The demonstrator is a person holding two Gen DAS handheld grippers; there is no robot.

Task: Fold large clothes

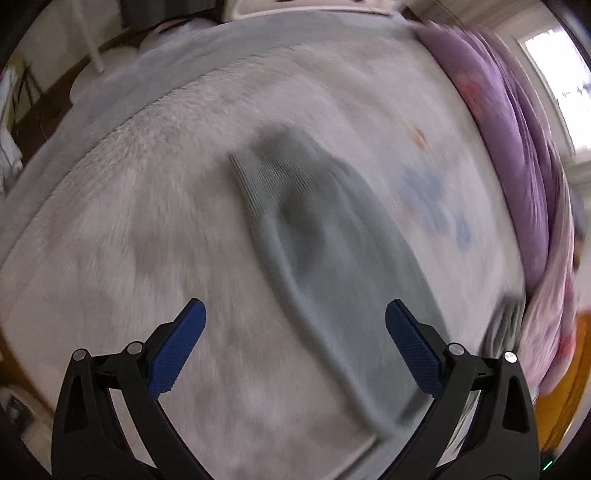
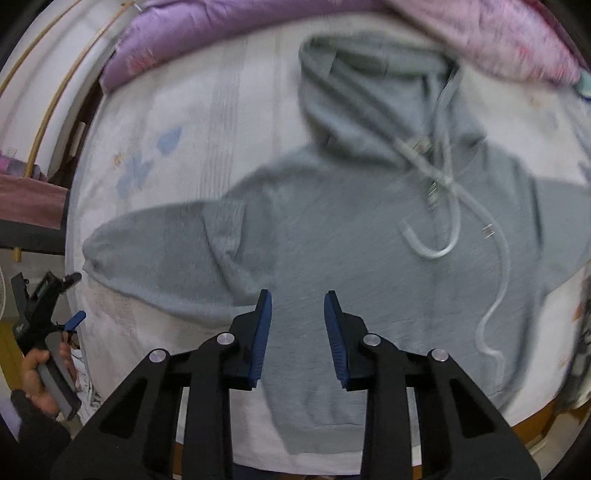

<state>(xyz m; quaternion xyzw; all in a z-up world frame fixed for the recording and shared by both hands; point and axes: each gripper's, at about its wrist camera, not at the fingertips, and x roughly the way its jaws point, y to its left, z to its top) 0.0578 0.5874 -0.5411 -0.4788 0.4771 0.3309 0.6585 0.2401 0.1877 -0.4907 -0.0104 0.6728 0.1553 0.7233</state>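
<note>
A grey hoodie [image 2: 354, 236] lies flat, front up, on the white bed cover [image 2: 177, 122], hood toward the pillows, white drawstrings loose on the chest. Its left sleeve [image 2: 155, 251] stretches to the bed's left side. My right gripper [image 2: 297, 302] hovers above the hoodie's lower body, jaws partly open and empty. In the left wrist view the sleeve with its ribbed cuff [image 1: 306, 229] lies on the cover ahead. My left gripper [image 1: 295, 314] is wide open and empty above it. The left gripper also shows in the right wrist view [image 2: 55, 314], held in a hand at the bed's left edge.
Purple and pink bedding [image 2: 207, 33] is piled along the head of the bed and also shows in the left wrist view [image 1: 517, 147]. A bright window [image 1: 554, 74] is at the right. Both views are motion-blurred.
</note>
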